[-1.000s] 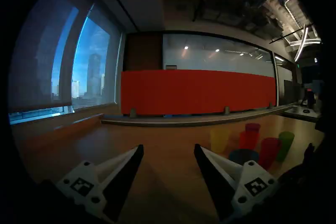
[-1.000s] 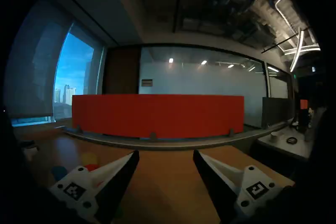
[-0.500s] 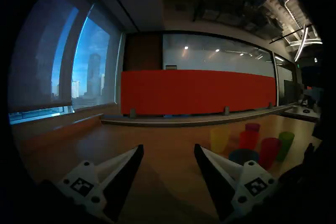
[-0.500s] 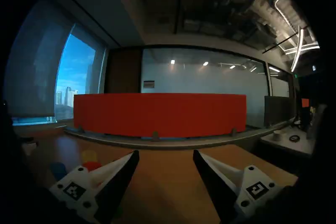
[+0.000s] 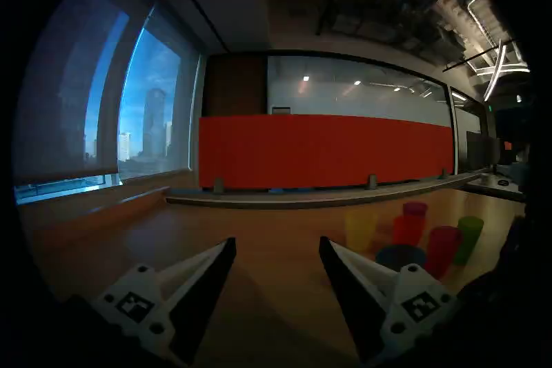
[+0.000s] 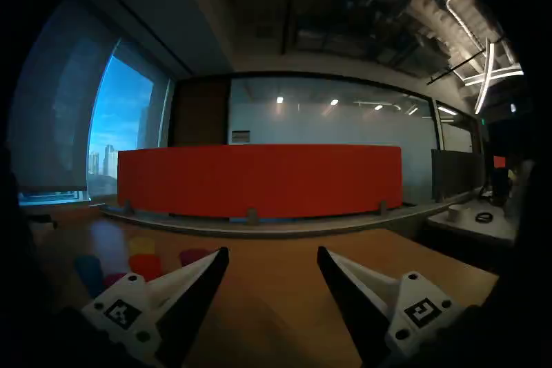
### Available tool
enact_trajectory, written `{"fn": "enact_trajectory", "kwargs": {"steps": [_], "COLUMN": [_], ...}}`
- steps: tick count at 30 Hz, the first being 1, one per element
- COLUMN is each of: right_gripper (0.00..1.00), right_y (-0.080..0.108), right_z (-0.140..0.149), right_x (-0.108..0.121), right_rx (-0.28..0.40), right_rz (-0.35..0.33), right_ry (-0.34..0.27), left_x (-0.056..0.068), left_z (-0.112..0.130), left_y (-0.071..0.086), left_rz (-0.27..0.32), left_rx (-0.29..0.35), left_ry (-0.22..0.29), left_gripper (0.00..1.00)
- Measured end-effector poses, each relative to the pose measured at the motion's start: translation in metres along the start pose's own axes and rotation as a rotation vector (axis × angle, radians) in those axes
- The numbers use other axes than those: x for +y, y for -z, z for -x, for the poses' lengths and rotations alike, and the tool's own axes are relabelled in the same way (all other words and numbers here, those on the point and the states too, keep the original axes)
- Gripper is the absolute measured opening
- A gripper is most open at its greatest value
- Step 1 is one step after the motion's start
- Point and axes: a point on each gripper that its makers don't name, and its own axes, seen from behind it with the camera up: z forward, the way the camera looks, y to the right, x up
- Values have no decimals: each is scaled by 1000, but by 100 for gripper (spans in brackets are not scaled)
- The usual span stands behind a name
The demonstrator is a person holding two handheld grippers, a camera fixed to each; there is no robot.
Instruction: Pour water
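The left gripper (image 5: pixel 276 241) and the right gripper (image 6: pixel 272 250) are both wide open and empty over the wooden worktop (image 5: pixel 186 230). The coloured cups (image 5: pixel 408 230) stand clustered at the lower right of the left gripper view, apart from its fingers.

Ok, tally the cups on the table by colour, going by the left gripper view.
Yellow cup: 1
Orange-red cup: 1
Purple cup: 1
Dark red cup: 1
Green cup: 1
Blue cup: 1
Total: 6
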Motion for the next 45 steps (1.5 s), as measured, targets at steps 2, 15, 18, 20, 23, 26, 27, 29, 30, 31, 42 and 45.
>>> {"fn": "enact_trajectory", "kwargs": {"steps": [2,15,18,20,23,26,27,29,30,31,42,45], "right_gripper": [99,99,99,99,99,99,99,99,99,99,99,99], "right_y": [1,4,3,3,3,2,2,2,2,2,-1,-1], "right_z": [5,22,26,28,31,34,35,37,39,40,43,42], "right_x": [2,10,12,12,11,10,9,9,9,9,8,8], "right_rx": [-4,-14,-19,-23,-26,-31,-33,-38,-40,-42,-52,-52], "right_rz": [0,-1,4,3,1,1,2,3,3,4,5,4], "right_ry": [-1,-6,-17,-21,-17,-9,-6,-3,-1,-1,7,11], "left_x": [0,0,0,0,0,0,0,0,0,0,0,0], "left_z": [0,0,0,0,0,0,0,0,0,0,0,0], "left_y": [0,0,0,0,0,0,0,0,0,0,0,0], "left_rz": [0,0,0,0,0,0,0,0,0,0,0,0], "left_rx": [0,0,0,0,0,0,0,0,0,0,0,0], "left_ry": [0,0,0,0,0,0,0,0,0,0,0,0], "left_gripper": [89,89,89,89,89,89,89,89,89,89,89,89]}}
